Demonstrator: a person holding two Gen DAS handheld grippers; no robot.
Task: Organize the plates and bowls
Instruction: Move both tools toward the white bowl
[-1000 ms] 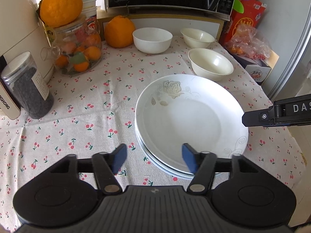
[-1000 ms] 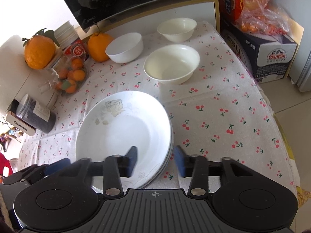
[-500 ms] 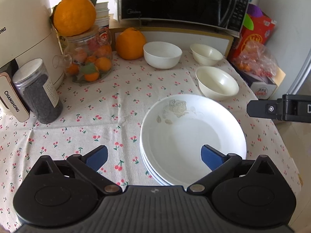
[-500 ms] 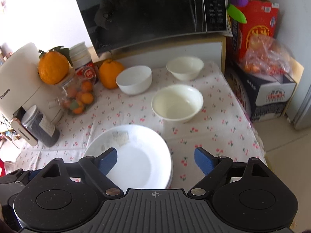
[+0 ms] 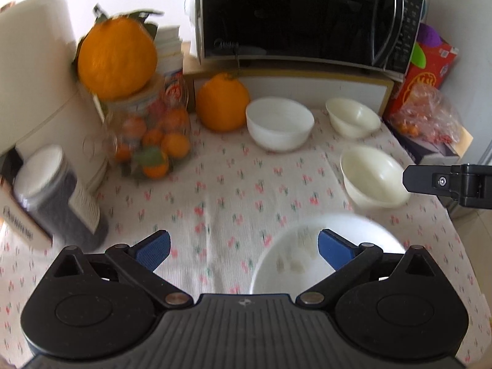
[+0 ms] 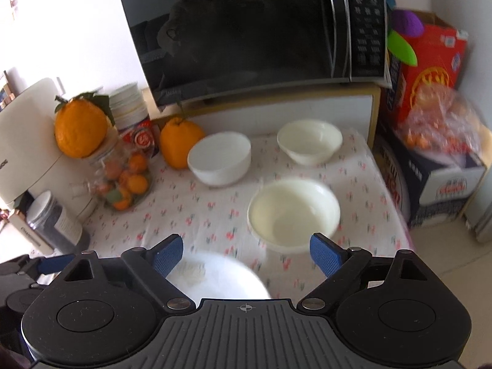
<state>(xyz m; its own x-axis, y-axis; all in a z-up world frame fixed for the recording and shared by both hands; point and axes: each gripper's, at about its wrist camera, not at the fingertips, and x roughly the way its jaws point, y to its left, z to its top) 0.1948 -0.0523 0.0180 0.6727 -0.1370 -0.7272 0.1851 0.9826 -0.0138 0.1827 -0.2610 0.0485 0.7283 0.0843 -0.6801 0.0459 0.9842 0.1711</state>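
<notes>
Both grippers have lifted back off the plate stack (image 5: 295, 264). Left gripper (image 5: 243, 247) gapes wide, holding nothing; right gripper (image 6: 246, 253) is spreading, also empty. Glossy round plates sit at six o'clock; cream bowl (image 6: 293, 212) at one, white bowl (image 6: 220, 161) at eleven on the cherry-print cloth (image 5: 215, 184).

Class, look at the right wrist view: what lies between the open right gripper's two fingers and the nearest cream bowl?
In the right wrist view, only bare cherry-print tablecloth lies between the right gripper, whose jaws are opening, and the cream bowl.
</notes>
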